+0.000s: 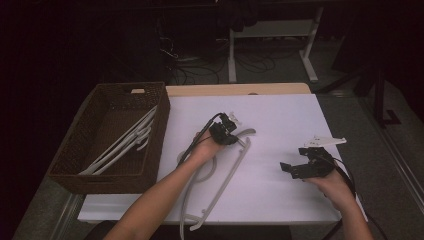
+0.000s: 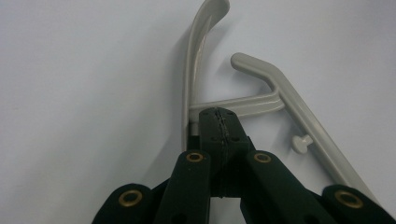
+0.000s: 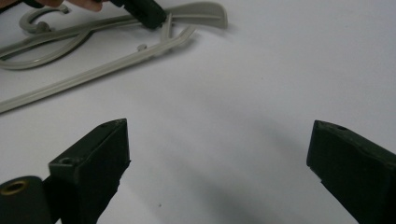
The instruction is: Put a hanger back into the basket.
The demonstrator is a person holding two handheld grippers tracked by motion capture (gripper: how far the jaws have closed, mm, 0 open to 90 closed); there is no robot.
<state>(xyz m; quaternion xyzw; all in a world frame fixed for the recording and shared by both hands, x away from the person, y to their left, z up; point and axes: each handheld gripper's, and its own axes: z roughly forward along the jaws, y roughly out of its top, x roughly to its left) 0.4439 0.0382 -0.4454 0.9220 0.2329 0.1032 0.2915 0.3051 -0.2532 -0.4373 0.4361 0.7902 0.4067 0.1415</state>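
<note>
From above, my left claw (image 1: 229,131) had clamped the hanger (image 1: 220,185) mid-table, ready for the basket (image 1: 75,175) at the left edge. Its own view showed jaws shut on the hanger's neck. My right claw (image 3: 219,163) stood wide, empty.

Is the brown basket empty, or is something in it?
Not empty. The brown basket on the left of the table has pale hangers lying slantwise inside it, as the high view shows.
</note>
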